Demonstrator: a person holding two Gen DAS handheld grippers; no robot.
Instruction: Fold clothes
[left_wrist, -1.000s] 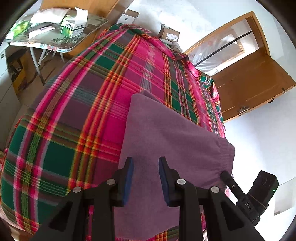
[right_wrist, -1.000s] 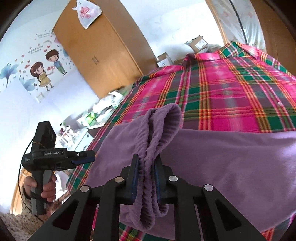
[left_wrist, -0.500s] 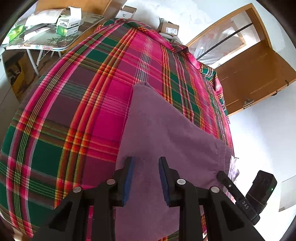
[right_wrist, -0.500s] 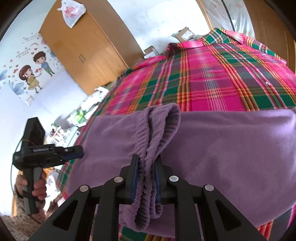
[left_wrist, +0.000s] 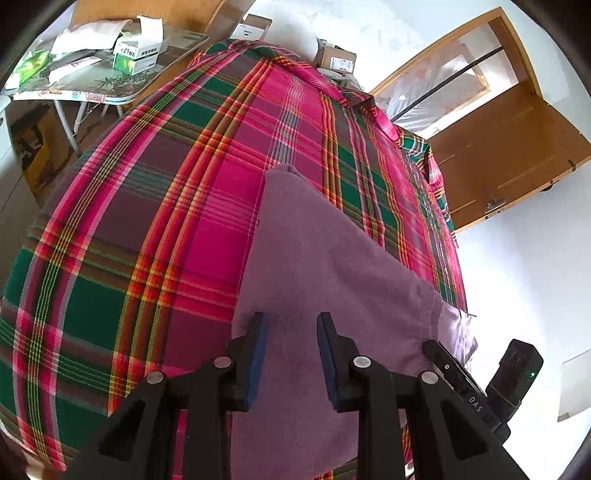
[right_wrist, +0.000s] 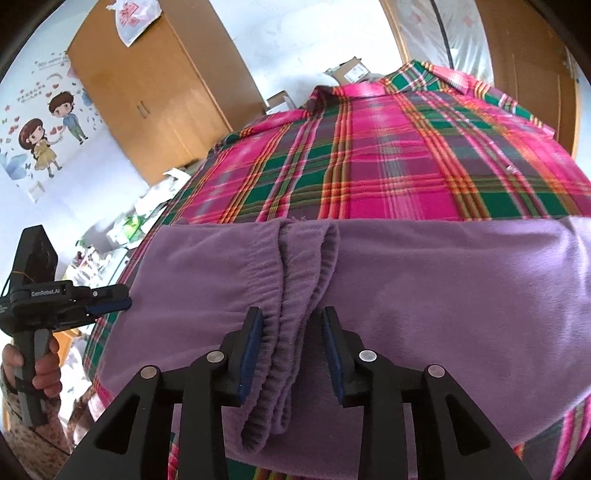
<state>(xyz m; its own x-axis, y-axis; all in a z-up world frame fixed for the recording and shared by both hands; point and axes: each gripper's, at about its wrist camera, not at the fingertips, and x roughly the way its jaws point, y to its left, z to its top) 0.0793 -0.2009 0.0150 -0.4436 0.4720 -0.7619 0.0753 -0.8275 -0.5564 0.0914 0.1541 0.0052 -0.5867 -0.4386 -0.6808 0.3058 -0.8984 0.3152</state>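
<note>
A purple fleece garment (left_wrist: 325, 266) lies spread on the pink and green plaid bedspread (left_wrist: 155, 206). My left gripper (left_wrist: 291, 332) hovers open over its near edge, nothing between the pads. In the right wrist view the garment's gathered elastic waistband (right_wrist: 306, 266) is doubled into a ridge that runs between the pads of my right gripper (right_wrist: 291, 325). That gripper is open, and the band rests loose against the left pad and droops toward the camera. The other gripper (right_wrist: 44, 295) shows at the left, held in a hand (right_wrist: 40, 369).
A small table (left_wrist: 110, 92) with boxes and papers stands beyond the bed's far left corner. Cardboard boxes (left_wrist: 336, 61) sit past the bed's far end. A wooden wardrobe (right_wrist: 159, 92) and a wooden door (left_wrist: 509, 147) flank the room.
My right gripper has opened and let go of the waistband, which it pinched in both earlier frames. The garment now lies flatter on the bed. The left gripper stayed open.
</note>
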